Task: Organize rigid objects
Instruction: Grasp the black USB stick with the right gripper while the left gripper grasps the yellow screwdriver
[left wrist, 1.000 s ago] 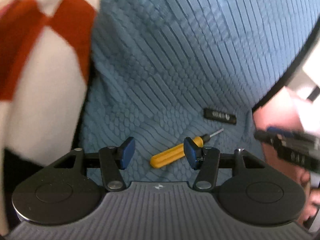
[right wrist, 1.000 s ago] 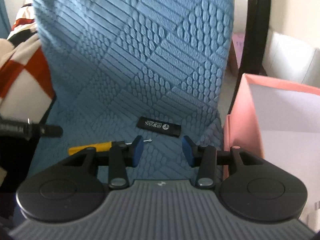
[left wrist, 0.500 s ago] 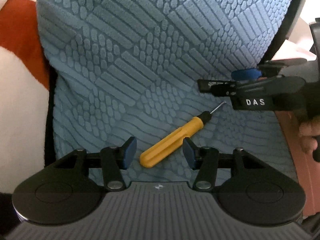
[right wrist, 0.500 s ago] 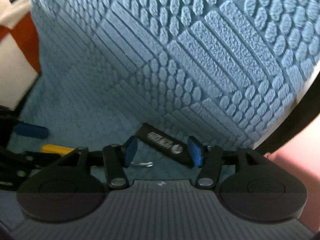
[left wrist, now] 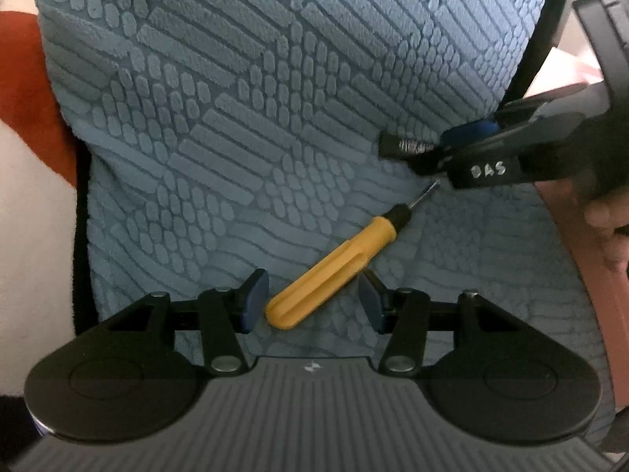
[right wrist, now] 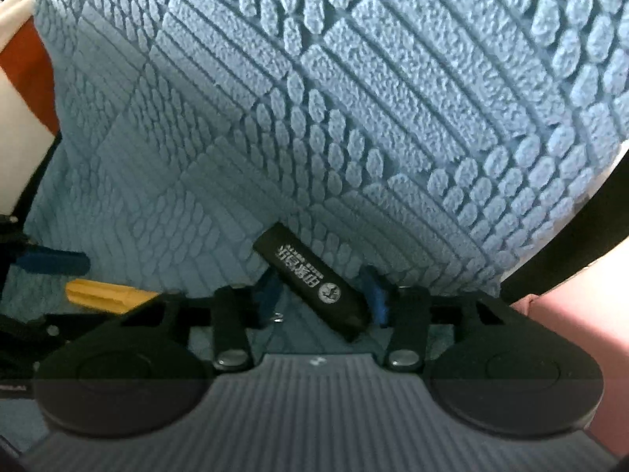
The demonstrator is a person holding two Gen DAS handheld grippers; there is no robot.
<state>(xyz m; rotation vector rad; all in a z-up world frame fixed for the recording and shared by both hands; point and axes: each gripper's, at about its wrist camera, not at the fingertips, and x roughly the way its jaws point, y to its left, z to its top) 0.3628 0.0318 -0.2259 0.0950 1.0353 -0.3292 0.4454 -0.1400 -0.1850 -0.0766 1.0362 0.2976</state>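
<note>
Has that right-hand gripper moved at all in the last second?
Yes. In the right wrist view the right gripper has come down onto the black stick, which now lies between its closing jaws on the blue textured cushion.

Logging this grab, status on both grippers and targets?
Left gripper open, yellow screwdriver handle between pads, untouched. Right gripper closing around black USB stick, contact unclear. Both on blue cushion; nothing blocking.
</note>
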